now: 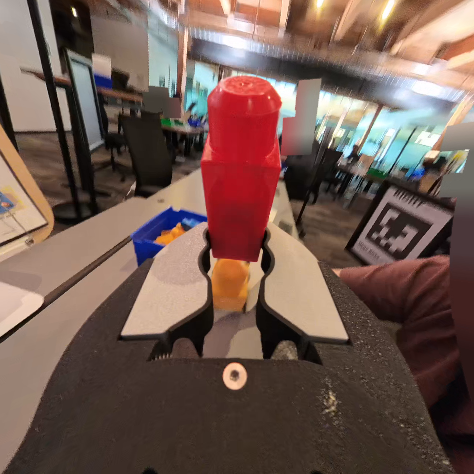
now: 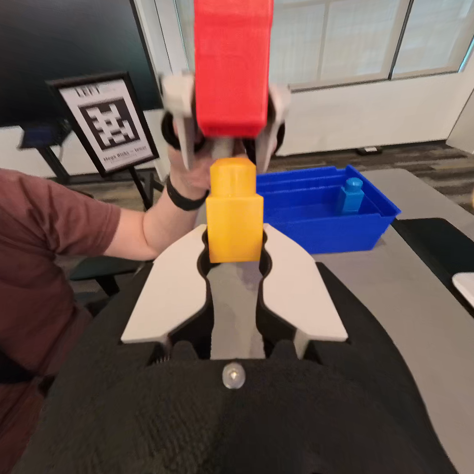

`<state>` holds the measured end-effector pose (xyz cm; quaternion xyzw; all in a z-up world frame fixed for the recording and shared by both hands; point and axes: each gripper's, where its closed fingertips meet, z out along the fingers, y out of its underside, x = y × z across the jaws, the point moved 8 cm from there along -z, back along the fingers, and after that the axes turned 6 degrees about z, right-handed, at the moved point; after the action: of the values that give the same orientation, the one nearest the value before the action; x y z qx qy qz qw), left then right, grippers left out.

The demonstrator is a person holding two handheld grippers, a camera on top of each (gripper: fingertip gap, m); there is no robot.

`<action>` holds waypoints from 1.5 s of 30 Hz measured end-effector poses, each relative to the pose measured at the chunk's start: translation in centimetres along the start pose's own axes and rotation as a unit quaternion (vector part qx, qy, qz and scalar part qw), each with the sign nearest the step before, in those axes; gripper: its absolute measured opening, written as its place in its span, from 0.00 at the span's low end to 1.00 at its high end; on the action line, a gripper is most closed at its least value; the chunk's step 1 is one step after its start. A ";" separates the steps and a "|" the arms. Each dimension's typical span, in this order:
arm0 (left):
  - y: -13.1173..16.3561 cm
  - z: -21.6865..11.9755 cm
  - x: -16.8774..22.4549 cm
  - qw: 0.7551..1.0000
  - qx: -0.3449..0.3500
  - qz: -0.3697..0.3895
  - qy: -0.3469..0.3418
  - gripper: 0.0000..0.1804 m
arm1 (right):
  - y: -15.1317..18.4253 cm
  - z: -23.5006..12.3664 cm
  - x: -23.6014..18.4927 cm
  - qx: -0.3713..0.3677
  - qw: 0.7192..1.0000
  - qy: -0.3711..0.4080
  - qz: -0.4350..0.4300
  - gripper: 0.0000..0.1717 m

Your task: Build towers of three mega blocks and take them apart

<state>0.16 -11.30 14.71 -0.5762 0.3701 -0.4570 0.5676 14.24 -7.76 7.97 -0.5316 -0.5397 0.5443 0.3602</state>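
Blocks are both in hand: left tool point(image 1: 236, 241) pinches the red mega block point(image 1: 239, 184) low on its body, both pads pressed on its sides, stud end pointing away from the camera. Right tool point(image 2: 234, 243) pinches the orange mega block point(image 2: 234, 225) the same way, pads tight against its lower sides, stud up. Red block hangs directly above the orange block, apart from it, open base facing the orange stud; not joined. Both are held over the grey counter point(image 2: 372, 295). Right of the orange block sits a blue bin point(image 2: 320, 230) on the counter, with one blue mega block point(image 2: 350, 197) standing upright inside near its far right corner. In the left wrist view the bin also shows orange pieces, blurred. Left of the orange block: the person's forearm point(image 2: 133, 230) with a black wristband, and behind it a framed marker sign point(image 2: 110, 123) on a stand.
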 end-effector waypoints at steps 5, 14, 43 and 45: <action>-1.0 -2.9 -0.8 0.998 -0.014 0.032 -0.047 0.20 | -1.4 -3.4 0.3 -0.057 0.996 0.066 -0.025 0.21; 0.7 -0.9 -0.3 0.994 -0.099 0.031 -0.025 0.20 | 7.5 -25.9 8.9 -0.285 0.782 0.503 0.232 0.22; 7.1 4.3 -0.4 0.956 -0.291 -0.014 0.024 0.20 | -2.2 -3.3 0.2 0.034 0.997 0.030 0.069 0.21; 8.3 4.3 -0.3 0.935 -0.351 -0.010 0.038 0.20 | -3.1 -4.7 0.6 0.106 0.990 0.039 0.083 0.21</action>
<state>4.90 -10.32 6.68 -0.7249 0.5223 -0.3250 0.3099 18.17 -5.75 11.56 -0.5540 -0.4190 0.6053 0.3887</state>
